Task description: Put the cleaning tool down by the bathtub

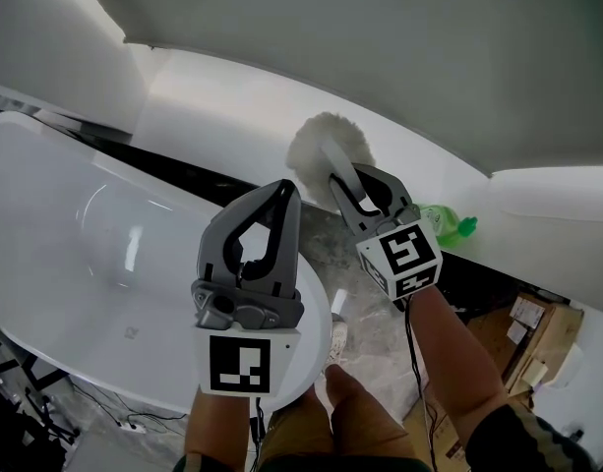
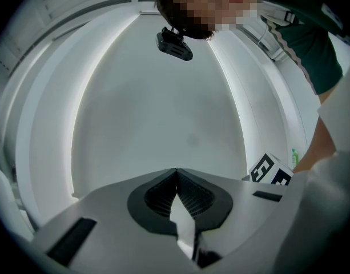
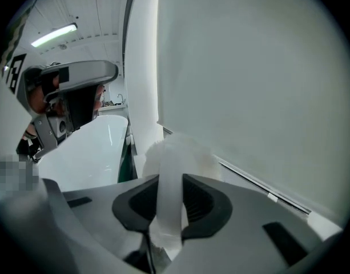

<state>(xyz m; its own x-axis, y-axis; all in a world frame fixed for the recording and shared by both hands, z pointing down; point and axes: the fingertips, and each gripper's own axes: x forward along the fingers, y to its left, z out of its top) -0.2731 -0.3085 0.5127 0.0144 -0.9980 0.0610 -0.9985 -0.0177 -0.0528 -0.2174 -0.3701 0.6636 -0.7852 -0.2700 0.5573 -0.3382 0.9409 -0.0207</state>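
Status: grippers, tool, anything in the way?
Left hand-held gripper shut, empty. Right hand-held gripper shut on duster, right of tub. Green bottle nearby.

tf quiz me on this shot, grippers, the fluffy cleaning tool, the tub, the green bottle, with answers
1. The right gripper is clamped on the handle of the cleaning tool. True.
2. The left gripper holds a cloth. False: its jaws are together with nothing between them.
3. In the head view the bathtub lies to the left of both grippers. True.
4. The green bottle stands inside the bathtub. False: it is outside the tub, to the right of the right gripper, near the wall.
5. The cleaning tool has a dark, flat head. False: its head is white and fluffy.
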